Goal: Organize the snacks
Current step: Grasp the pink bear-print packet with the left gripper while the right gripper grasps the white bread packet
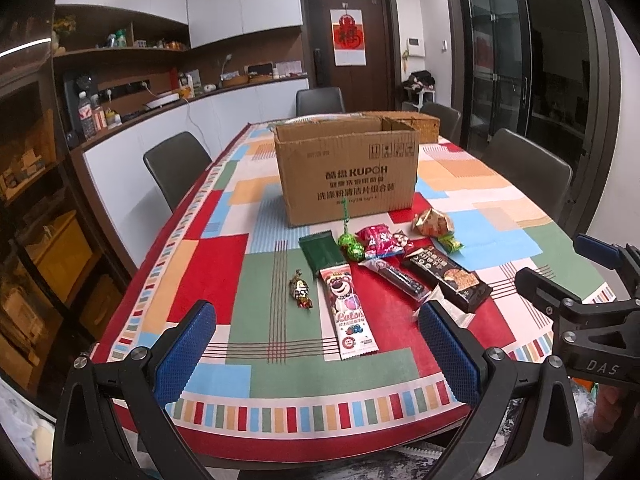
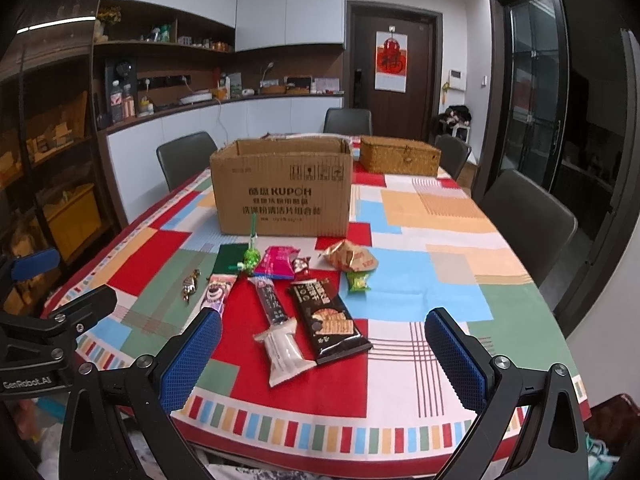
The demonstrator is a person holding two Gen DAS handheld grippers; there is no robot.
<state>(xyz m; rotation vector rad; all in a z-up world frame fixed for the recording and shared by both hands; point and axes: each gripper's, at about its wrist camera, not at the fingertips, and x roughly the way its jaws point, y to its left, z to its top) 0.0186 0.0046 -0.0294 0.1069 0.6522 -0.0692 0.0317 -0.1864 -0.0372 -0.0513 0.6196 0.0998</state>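
Nothing is gripped yet: the left gripper [image 1: 318, 354] and right gripper [image 2: 324, 356] are held wide apart over the table [image 1: 280, 380]. Snacks [image 2: 304, 300] are scattered at twelve o'clock, before the cardboard box [image 2: 282, 192]. A first pick is judged next, the bear wrapper [image 1: 347, 312] lying nearest the left.

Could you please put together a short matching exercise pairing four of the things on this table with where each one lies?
Things:
1. cardboard box
2. wicker basket
3. bear-print snack bar
4. green lollipop

Places:
A. nearest the left tool, lying lengthwise between its open fingers
B. behind the box, toward the far right of the table
C. mid-table, top open, behind the spread of snacks
D. just in front of the box, beside the dark green packet

Pairs: 1-C, 2-B, 3-A, 4-D
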